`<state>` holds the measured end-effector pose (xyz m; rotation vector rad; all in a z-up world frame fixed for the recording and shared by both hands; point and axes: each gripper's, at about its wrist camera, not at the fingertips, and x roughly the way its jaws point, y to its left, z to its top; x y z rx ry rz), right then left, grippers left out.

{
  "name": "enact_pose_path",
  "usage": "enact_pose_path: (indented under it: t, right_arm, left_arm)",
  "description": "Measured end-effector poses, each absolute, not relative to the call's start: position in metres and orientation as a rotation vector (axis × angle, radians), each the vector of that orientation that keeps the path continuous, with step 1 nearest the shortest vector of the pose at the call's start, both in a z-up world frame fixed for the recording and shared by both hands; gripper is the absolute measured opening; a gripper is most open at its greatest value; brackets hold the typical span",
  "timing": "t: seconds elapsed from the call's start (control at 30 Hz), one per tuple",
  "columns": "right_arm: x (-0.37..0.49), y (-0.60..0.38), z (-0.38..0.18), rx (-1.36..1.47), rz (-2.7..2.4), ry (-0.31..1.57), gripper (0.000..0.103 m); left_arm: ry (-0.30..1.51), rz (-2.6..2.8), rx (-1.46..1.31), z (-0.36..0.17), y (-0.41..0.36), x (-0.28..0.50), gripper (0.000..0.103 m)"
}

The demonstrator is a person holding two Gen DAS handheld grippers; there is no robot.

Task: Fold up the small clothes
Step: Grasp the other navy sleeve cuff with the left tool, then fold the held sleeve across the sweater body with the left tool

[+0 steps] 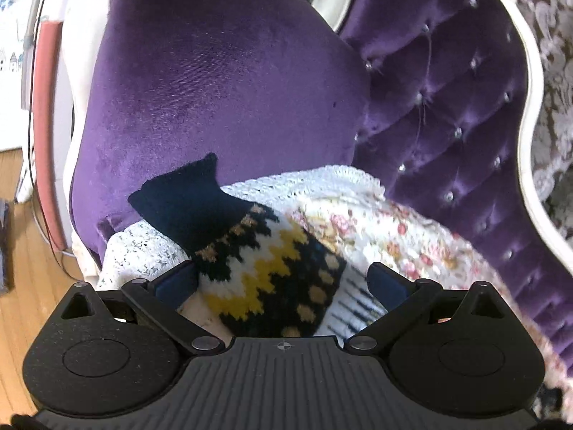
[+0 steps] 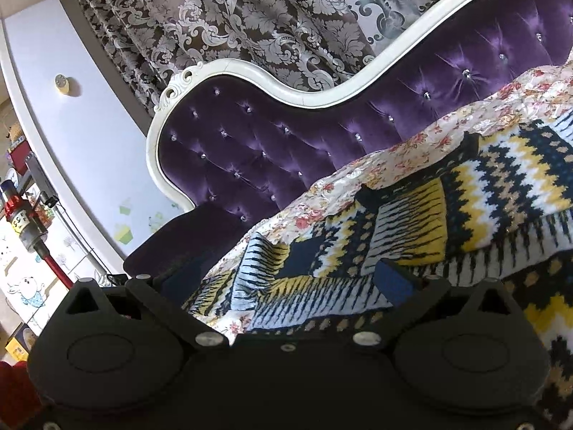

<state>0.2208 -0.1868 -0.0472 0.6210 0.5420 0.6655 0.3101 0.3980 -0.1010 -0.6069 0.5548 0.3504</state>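
Observation:
A small knitted sweater with yellow, white and navy zigzag bands lies on a floral cover on a purple sofa. In the left wrist view one sleeve with a plain navy cuff runs up between the fingers of my left gripper, which is open around it; the blue pads stand apart on either side. In the right wrist view the rumpled sweater body spreads ahead of my right gripper, which is open just above the sweater's near folds.
A purple velvet cushion stands behind the sleeve. The tufted purple backrest with a white frame rises behind the floral cover. Wooden floor lies past the sofa's left end. A patterned curtain hangs behind.

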Motion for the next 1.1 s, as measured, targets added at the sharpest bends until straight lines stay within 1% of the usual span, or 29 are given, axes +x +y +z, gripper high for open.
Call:
enact_pose_path:
  t: [0.03, 0.07, 0.1, 0.13, 0.17, 0.23, 0.27, 0.3, 0.33, 0.47, 0.63, 0.8, 0.93, 1.1]
  right_arm:
    - [0.222, -0.188, -0.048, 0.624, 0.662, 0.547, 0.103]
    - [0.222, -0.188, -0.049, 0.629, 0.658, 0.551, 0.103]
    - [0.223, -0.189, -0.05, 0.633, 0.653, 0.555, 0.103]
    - [0.223, -0.189, -0.051, 0.635, 0.651, 0.557, 0.103]
    - [0.223, -0.189, -0.052, 0.635, 0.65, 0.556, 0.103]
    - [0.223, -0.19, -0.052, 0.634, 0.647, 0.553, 0.103]
    - [0.223, -0.191, -0.051, 0.634, 0.647, 0.553, 0.103]
    - [0.224, -0.191, -0.051, 0.634, 0.648, 0.553, 0.103]
    - [0.224, -0.191, -0.051, 0.634, 0.647, 0.552, 0.103]
    - [0.227, -0.194, -0.053, 0.635, 0.653, 0.547, 0.103]
    - [0.231, -0.201, -0.051, 0.64, 0.619, 0.546, 0.103]
    - [0.231, -0.209, -0.043, 0.595, 0.574, 0.507, 0.103]
    - [0.236, -0.214, -0.037, 0.514, 0.53, 0.49, 0.103]
    - [0.245, -0.222, -0.031, 0.391, 0.501, 0.522, 0.103]
  left_arm:
    - [0.552, 0.352, -0.627, -0.1, 0.4, 0.309, 0.096]
    - [0.545, 0.353, -0.639, -0.099, 0.401, 0.308, 0.085]
    - [0.544, 0.359, -0.642, -0.097, 0.401, 0.308, 0.057]
    - [0.557, 0.363, -0.643, -0.097, 0.402, 0.311, 0.034]
    - [0.582, 0.367, -0.648, -0.098, 0.402, 0.314, 0.03]
    - [0.592, 0.368, -0.632, -0.097, 0.399, 0.316, 0.026]
    - [0.598, 0.351, -0.631, -0.097, 0.398, 0.318, 0.022]
    - [0.605, 0.332, -0.631, -0.097, 0.396, 0.32, 0.012]
    - [0.609, 0.328, -0.621, -0.096, 0.392, 0.321, 0.009]
    - [0.55, 0.31, -0.587, -0.079, 0.372, 0.316, 0.008]
    - [0.488, 0.223, -0.541, -0.034, 0.341, 0.308, 0.008]
    - [0.419, 0.106, -0.481, 0.023, 0.289, 0.3, 0.008]
    - [0.389, 0.012, -0.456, 0.056, 0.245, 0.3, 0.008]
    - [0.363, -0.112, -0.427, 0.089, 0.182, 0.306, 0.008]
